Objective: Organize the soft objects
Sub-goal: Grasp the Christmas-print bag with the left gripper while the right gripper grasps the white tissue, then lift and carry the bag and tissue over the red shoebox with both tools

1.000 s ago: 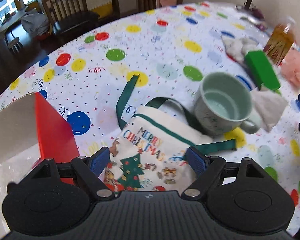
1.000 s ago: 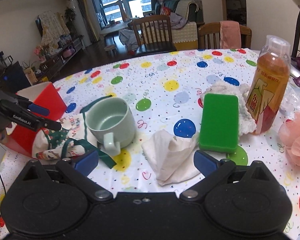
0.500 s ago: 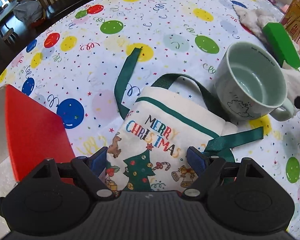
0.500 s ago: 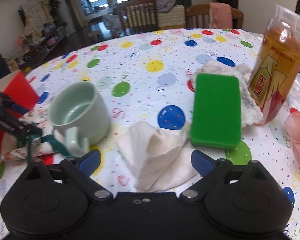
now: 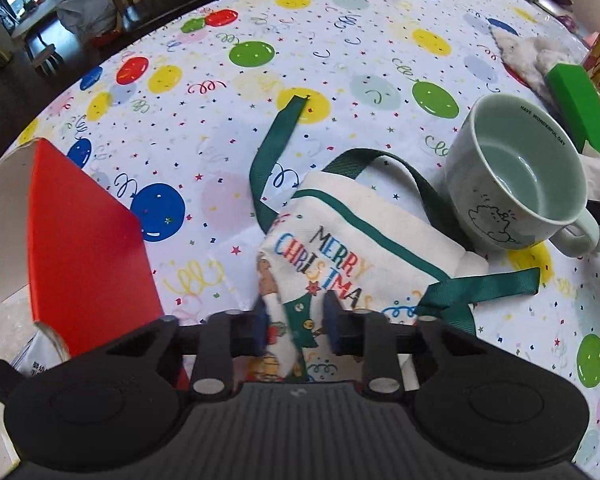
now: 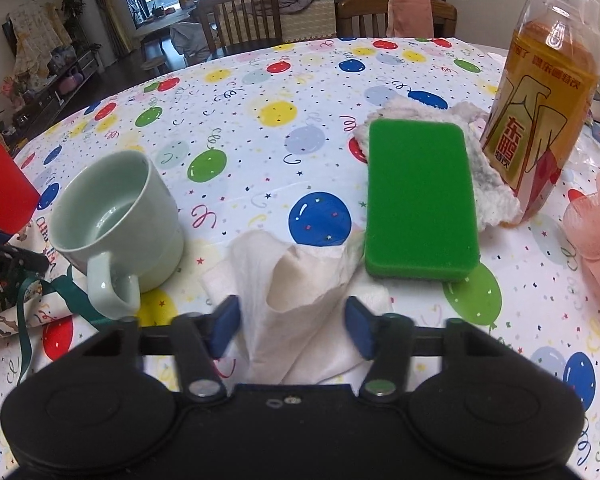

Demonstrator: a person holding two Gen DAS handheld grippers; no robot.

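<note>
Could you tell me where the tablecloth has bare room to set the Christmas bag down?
Free: the far cloth beyond the mug and green sponge, toward the chairs. Crowded: mug, tissue, sponge and bottle along the near side.

The bench [image 6: 260,80] wears a balloon-print cloth. On it lie a Christmas bag [image 5: 364,256] with green straps, a mug [image 6: 116,216] beside it, a crumpled tissue [image 6: 296,280], a green sponge [image 6: 420,200] overlapping a grey rag [image 6: 484,184], an upright bottle [image 6: 544,112], a pink puff [image 6: 596,228] and a red box [image 5: 80,248].
</note>
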